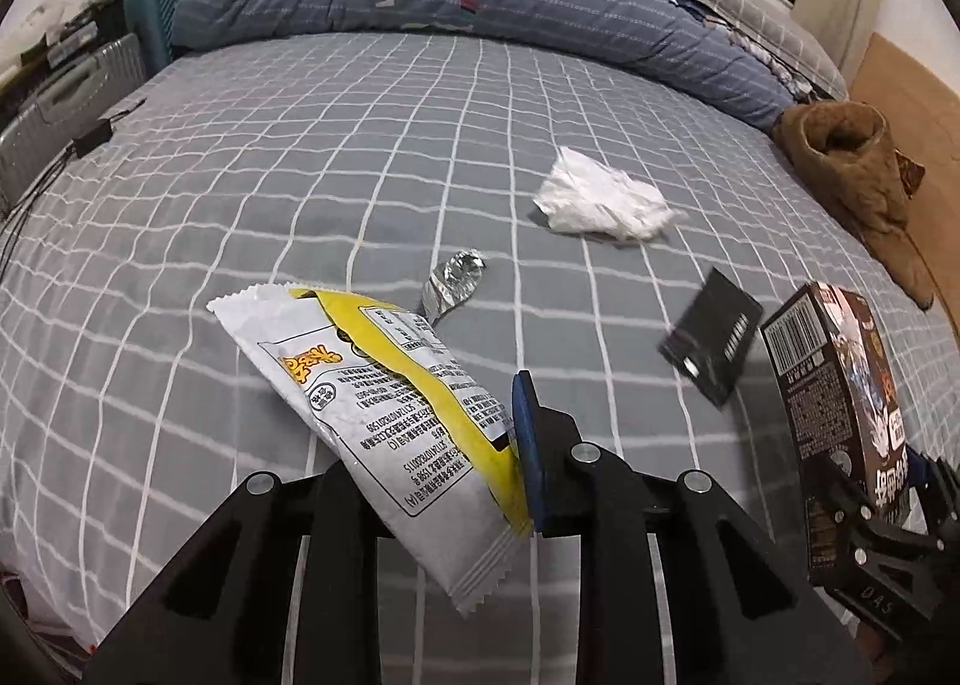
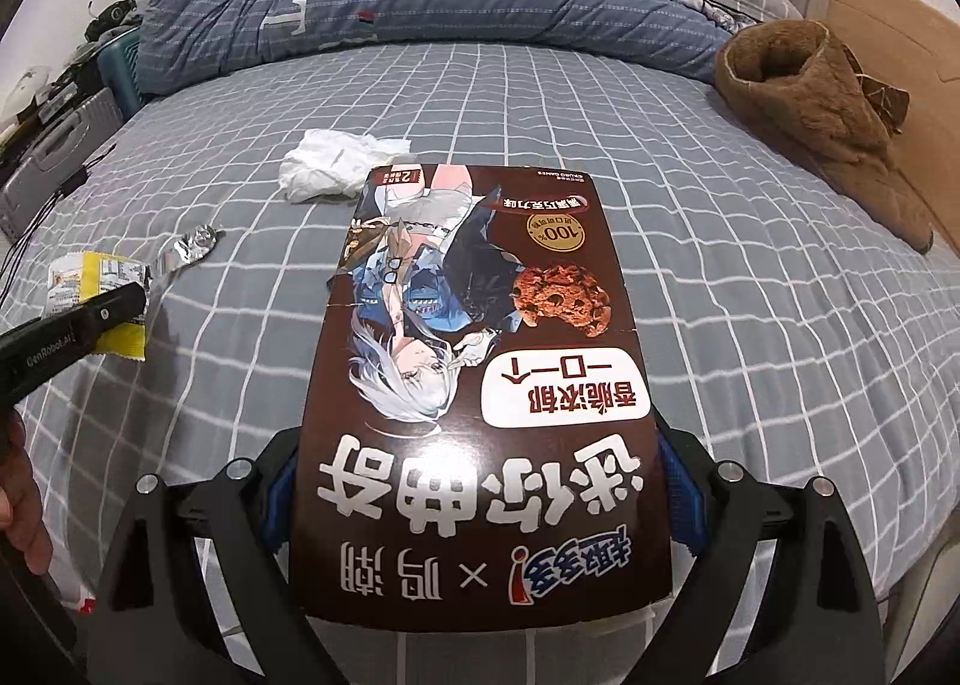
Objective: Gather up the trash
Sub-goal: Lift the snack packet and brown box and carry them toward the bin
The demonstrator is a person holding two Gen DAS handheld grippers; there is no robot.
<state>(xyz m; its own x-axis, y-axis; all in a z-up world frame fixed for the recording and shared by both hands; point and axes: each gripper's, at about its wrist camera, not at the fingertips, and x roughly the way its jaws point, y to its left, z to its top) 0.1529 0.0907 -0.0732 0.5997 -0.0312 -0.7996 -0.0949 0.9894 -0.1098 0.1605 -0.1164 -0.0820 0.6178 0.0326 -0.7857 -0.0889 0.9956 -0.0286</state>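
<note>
The yellow and white snack wrapper (image 1: 384,415) is clamped in the closed fingers of the left gripper (image 1: 480,481), lifted over the bed (image 1: 240,175). The right gripper (image 2: 480,505) grips the brown cookie box (image 2: 480,385) by its sides. On the sheet near the middle lie a crumpled tissue (image 1: 606,202), a foil scrap (image 1: 453,283) and a black packet (image 1: 711,343), possibly in the air.
</note>
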